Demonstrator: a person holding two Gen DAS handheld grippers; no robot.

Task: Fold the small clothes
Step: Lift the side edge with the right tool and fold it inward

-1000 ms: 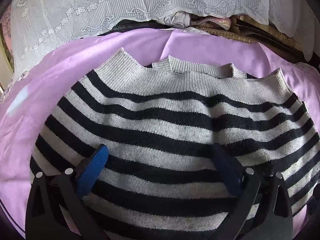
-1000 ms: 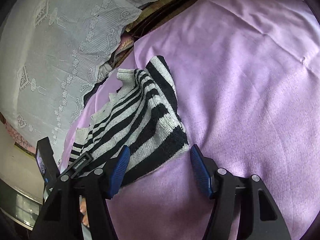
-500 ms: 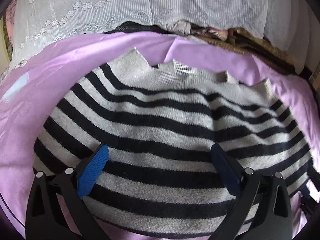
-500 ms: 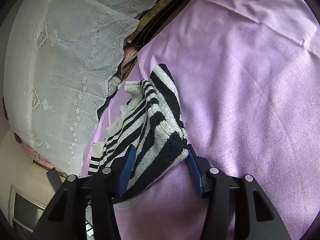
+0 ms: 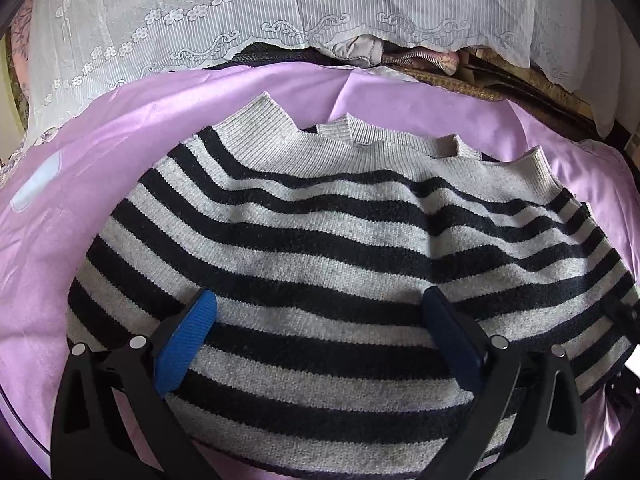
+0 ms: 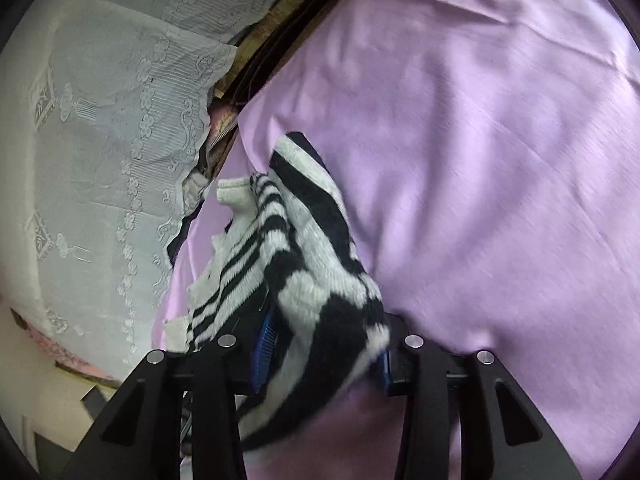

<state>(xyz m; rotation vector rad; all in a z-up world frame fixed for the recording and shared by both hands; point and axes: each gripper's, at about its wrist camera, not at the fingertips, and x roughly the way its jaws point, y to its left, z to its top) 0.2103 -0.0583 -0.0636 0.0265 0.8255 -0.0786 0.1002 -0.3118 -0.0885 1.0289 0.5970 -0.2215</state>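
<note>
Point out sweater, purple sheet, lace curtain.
sweater (image 5: 340,240): left wrist view, mid-chest stripes.
purple sheet (image 6: 480,160): right wrist view, bare stretch.
lace curtain (image 5: 360,4): left wrist view, upper panel.

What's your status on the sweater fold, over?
Right tool just closing on striped sweater edge. Left tool open over its body. Sweater lying on purple sheet. Nothing blocking.

Your right gripper (image 6: 322,354) has just been closing, and the corner of the striped sweater (image 6: 308,264) now sits between its blue pads (image 6: 265,344), bunched and pressed on both sides. The rest of the sweater trails away over the purple sheet (image 6: 480,160). A white lace curtain (image 6: 108,152) hangs at the left.
</note>
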